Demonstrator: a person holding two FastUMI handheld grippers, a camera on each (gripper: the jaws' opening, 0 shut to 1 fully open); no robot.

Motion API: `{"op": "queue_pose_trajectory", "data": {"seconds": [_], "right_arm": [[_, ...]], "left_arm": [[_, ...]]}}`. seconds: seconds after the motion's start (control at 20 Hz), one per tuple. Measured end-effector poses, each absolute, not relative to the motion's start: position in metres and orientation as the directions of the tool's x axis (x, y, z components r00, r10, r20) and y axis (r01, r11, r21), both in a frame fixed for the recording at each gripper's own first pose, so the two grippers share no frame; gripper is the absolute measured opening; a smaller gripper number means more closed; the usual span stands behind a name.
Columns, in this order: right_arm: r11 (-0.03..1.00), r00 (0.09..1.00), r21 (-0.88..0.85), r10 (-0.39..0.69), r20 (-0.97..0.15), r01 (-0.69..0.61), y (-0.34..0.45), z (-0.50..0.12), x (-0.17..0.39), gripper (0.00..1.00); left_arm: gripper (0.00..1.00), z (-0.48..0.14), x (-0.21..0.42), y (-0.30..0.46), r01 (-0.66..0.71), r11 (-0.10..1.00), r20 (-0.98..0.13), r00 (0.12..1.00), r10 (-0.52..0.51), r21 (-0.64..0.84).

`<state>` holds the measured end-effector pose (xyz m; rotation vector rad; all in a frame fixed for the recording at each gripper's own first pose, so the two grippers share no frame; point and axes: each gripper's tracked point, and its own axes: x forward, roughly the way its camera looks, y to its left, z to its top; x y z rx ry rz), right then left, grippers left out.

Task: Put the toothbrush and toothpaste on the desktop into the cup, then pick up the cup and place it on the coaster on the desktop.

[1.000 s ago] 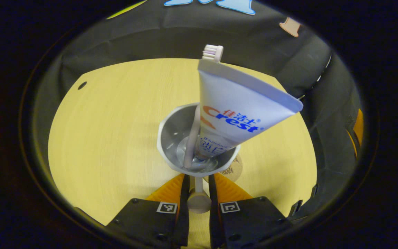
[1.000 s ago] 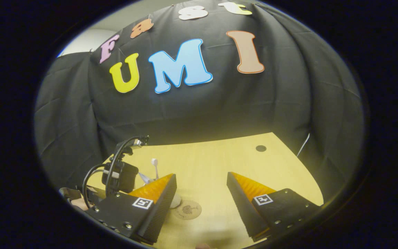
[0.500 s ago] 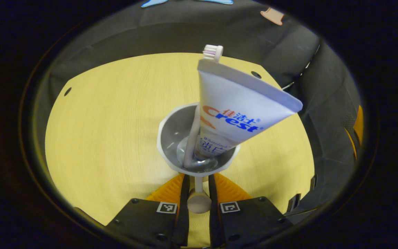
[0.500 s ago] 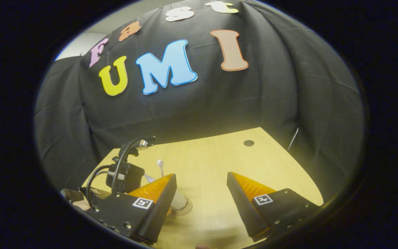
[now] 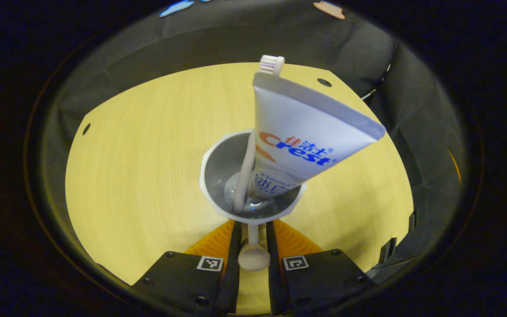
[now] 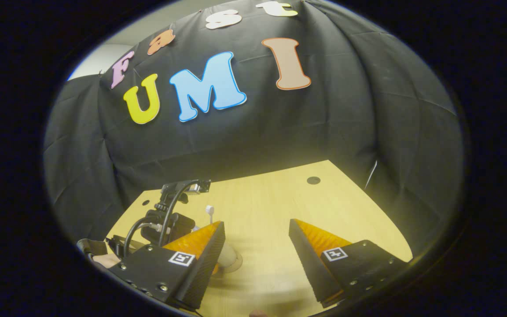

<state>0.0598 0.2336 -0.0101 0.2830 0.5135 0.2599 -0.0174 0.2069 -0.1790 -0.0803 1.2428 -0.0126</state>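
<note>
1. In the left gripper view, the pale wooden desk [image 5: 139, 167] spreads out on the left, with a small dark hole [image 5: 86, 129] near its far-left edge.
2. At the middle stands the grey cup [image 5: 218, 167], seen from above, with a faceted rim.
3. The left hand-held gripper [image 5: 252, 233] has its fingers drawn in narrowly on the cup's handle [image 5: 253, 255], which sits between them with a rounded knob at its end; both fingers press against it.
4. Inside the cup the toothbrush [image 5: 248, 167] leans upright, its bristled head above the tube's flat end.
5. Just right of it, the toothpaste tube [image 5: 302, 132] stands in the cup cap-down, tilted toward the right.
6. In the right gripper view, the left hand-held gripper's body and cables show at lower left, with the toothbrush head just beside them.
7. The cup's base [image 6: 229, 257] peeks out beside the near finger, resting on a round coaster [image 6: 236, 264]; most of both is hidden.
8. The right hand-held gripper [image 6: 257, 246] is wide open and holds nothing, above the desk.
</note>
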Motion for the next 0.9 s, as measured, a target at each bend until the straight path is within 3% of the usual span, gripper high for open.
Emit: {"op": "queue_pose_trajectory", "data": {"seconds": [0.1,0.15,0.2,0.35,0.4,0.5,0.55,0.9], "right_arm": [[0.928,0.842,0.327,0.315,-0.439,-0.177,0.232,-0.008,0.060,0.90],[0.927,0.843,0.327,0.318,-0.434,-0.181,0.231,-0.006,0.059,0.90],[0.927,0.844,0.326,0.321,-0.430,-0.187,0.231,-0.003,0.060,0.90],[0.923,0.844,0.323,0.337,-0.418,-0.208,0.231,0.001,0.057,0.90],[0.921,0.844,0.324,0.344,-0.412,-0.217,0.230,0.004,0.056,0.90],[0.915,0.843,0.325,0.362,-0.398,-0.239,0.231,0.011,0.053,0.90],[0.912,0.842,0.324,0.372,-0.390,-0.253,0.232,0.013,0.052,0.90],[0.901,0.845,0.279,0.416,-0.335,-0.332,0.237,0.038,0.037,0.90]], "left_arm": [[0.36,-0.176,-0.018,0.200,-0.039,0.996,-0.940,0.334,-0.067,-0.085],[0.41,-0.174,-0.017,0.195,-0.040,0.994,-0.935,0.344,-0.079,-0.098],[0.48,-0.170,-0.015,0.193,-0.042,0.994,-0.930,0.358,-0.080,-0.101],[0.79,-0.156,-0.014,0.189,-0.037,0.994,-0.909,0.409,-0.081,-0.106],[0.84,-0.150,-0.015,0.187,-0.036,0.994,-0.899,0.429,-0.082,-0.108],[0.85,-0.135,-0.018,0.189,-0.041,0.994,-0.879,0.472,-0.074,-0.106],[0.93,-0.125,-0.022,0.190,-0.049,0.994,-0.865,0.498,-0.063,-0.100],[0.92,-0.038,-0.034,0.214,-0.099,0.993,-0.672,0.740,0.026,-0.070]]}}
